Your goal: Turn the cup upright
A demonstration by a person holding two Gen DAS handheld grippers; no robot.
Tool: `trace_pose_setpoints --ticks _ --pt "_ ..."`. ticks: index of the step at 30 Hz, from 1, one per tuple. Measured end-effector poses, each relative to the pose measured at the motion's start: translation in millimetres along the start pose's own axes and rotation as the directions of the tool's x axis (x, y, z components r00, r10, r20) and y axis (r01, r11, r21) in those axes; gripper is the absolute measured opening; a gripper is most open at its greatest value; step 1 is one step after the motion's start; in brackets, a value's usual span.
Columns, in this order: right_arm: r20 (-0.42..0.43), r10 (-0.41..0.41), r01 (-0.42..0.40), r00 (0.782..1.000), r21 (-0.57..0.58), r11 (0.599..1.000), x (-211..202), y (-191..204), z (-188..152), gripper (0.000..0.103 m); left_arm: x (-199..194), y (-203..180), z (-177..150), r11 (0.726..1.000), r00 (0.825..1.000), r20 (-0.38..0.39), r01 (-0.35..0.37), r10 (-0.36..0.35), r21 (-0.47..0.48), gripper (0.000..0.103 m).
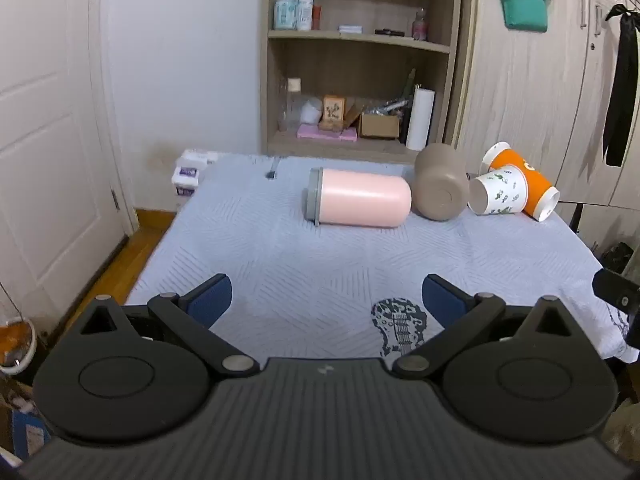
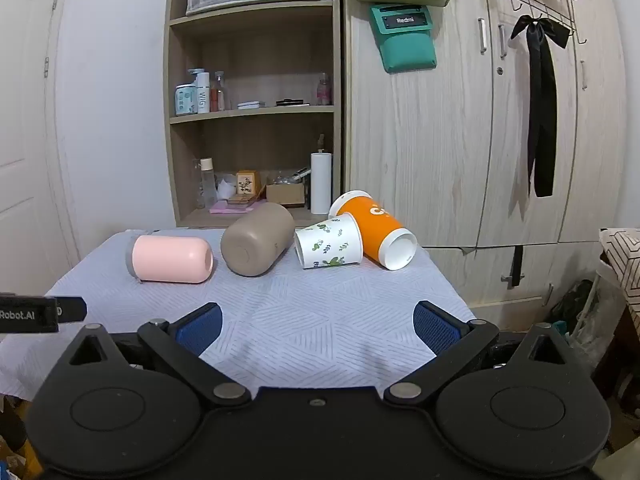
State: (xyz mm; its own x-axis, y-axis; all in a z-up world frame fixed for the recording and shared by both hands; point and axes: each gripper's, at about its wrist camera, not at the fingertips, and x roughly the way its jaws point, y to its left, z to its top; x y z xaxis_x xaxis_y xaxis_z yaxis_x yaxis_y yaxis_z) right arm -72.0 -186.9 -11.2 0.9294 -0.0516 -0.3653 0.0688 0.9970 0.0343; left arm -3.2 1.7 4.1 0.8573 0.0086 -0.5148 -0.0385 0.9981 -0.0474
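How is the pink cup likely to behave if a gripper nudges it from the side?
The pink cup lies on its side, a smooth cylinder, so it would probably roll across the cloth-covered table. Its glossy wall may slip between fingers. It looks rigid, likely plastic, so it should not crush like the paper cup with leaf print might.

pale blue line-patterned tablecloth [image 2: 280, 320]: woven cloth, matt | pink cylindrical tumbler [image 2: 172, 259]: smooth satin plastic | taupe rounded cup [image 2: 256, 240]: matt | orange paper cup [image 2: 372, 228]: smooth paper, slightly glossy
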Motion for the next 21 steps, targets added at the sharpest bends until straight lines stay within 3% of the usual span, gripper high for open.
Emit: trace_pose_setpoints --ticks 2,16,21 --pt "0.013 -0.005 0.005 1.000 -0.002 1.000 -1.1 -1.1 -0.9 0.103 -8.5 -1.9 -1.5 1.000 0.999 0.046 -0.010 0.009 0.023 0.103" --pt "0.027 -0.030 0.030 0.999 -0.005 1.000 -3.1 -8.3 0.0 0.103 1.3 -2.5 -3.8 0.999 0.999 -0.029 -0.028 0.029 0.035 0.103" --pt "0.041 -0.024 0.025 0.999 -0.023 0.999 -5.7 -5.4 -1.7 0.103 2.3 -1.3 -4.3 1.000 1.000 -0.022 -0.016 0.016 0.015 0.103"
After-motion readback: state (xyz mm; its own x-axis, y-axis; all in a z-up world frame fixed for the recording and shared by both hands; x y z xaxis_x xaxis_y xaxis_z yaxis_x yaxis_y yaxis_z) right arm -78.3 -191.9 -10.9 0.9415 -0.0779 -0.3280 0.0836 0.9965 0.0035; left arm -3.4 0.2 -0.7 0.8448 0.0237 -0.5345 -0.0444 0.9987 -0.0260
